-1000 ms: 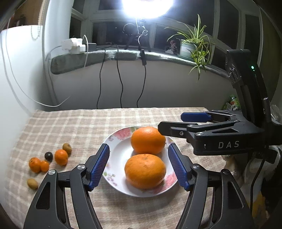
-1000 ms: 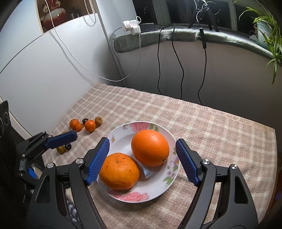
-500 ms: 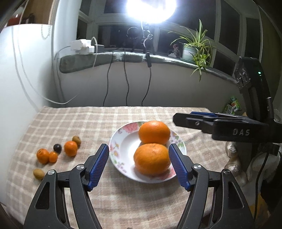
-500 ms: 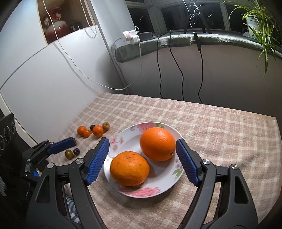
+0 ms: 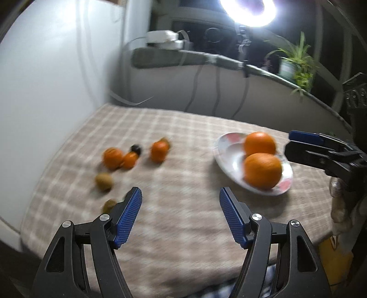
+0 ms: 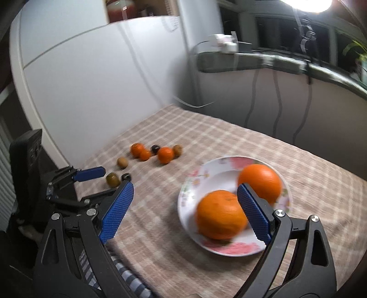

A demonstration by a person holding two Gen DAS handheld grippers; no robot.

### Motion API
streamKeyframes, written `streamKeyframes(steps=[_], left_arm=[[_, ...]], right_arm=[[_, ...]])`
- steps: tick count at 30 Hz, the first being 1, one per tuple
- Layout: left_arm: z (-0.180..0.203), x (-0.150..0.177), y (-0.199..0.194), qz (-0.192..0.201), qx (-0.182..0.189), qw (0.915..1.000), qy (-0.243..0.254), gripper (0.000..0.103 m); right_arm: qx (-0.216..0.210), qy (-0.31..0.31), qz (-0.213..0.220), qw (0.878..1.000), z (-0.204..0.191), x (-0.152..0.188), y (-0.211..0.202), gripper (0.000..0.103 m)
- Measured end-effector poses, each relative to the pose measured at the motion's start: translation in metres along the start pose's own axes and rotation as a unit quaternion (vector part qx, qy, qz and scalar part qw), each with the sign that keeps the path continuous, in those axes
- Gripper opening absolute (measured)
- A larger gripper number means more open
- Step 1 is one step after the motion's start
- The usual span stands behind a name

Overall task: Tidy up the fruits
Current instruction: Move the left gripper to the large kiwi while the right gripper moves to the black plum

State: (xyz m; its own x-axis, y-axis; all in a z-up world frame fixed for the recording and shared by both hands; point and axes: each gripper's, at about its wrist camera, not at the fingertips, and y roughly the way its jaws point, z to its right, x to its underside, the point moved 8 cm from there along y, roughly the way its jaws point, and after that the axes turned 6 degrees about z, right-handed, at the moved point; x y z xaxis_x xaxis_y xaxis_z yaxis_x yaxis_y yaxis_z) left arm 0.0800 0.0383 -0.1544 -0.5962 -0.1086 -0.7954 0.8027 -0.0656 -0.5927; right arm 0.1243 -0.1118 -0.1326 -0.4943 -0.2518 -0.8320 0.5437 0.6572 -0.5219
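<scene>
Two large oranges (image 5: 262, 170) (image 6: 220, 214) lie on a flowered white plate (image 5: 226, 151) (image 6: 190, 183) on the checked tablecloth. Left of it is a loose cluster of several small fruits: tangerines (image 5: 112, 158) (image 6: 165, 154), brown kiwis (image 5: 104, 181) (image 6: 112, 179) and a dark fruit (image 5: 135, 149). My left gripper (image 5: 181, 213) is open over bare cloth between the cluster and the plate, with nothing in it. My right gripper (image 6: 184, 211) is opening at the plate's left rim. Its pads press on nothing, and its right finger overlaps the nearer orange in the picture.
The checked cloth (image 5: 179, 128) covers the table up to a white wall on the left. A grey sill (image 5: 183, 57) with cables and a potted plant (image 5: 296, 66) runs behind. A bright ring lamp (image 5: 247, 9) glares overhead. Both views are motion-blurred.
Both views have swung left: the plate slid toward the right, and the small fruits came closer to the left gripper. The right jaws have spread wider.
</scene>
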Motion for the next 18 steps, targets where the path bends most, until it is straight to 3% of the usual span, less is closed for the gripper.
streamKeyframes(steps=[10,18], left_arm=[[-0.050,0.025,-0.002,-0.018,-0.022,0.9983,-0.051,0.069],[-0.068,0.033,0.006,-0.031,-0.011,0.9961,-0.082,0.056]], right_arm=[[-0.047,-0.025,-0.027,0.998,-0.048,0.001,0.042,0.094],[-0.082,-0.038,-0.056,0.994,-0.078,0.001,0.078,0.088]])
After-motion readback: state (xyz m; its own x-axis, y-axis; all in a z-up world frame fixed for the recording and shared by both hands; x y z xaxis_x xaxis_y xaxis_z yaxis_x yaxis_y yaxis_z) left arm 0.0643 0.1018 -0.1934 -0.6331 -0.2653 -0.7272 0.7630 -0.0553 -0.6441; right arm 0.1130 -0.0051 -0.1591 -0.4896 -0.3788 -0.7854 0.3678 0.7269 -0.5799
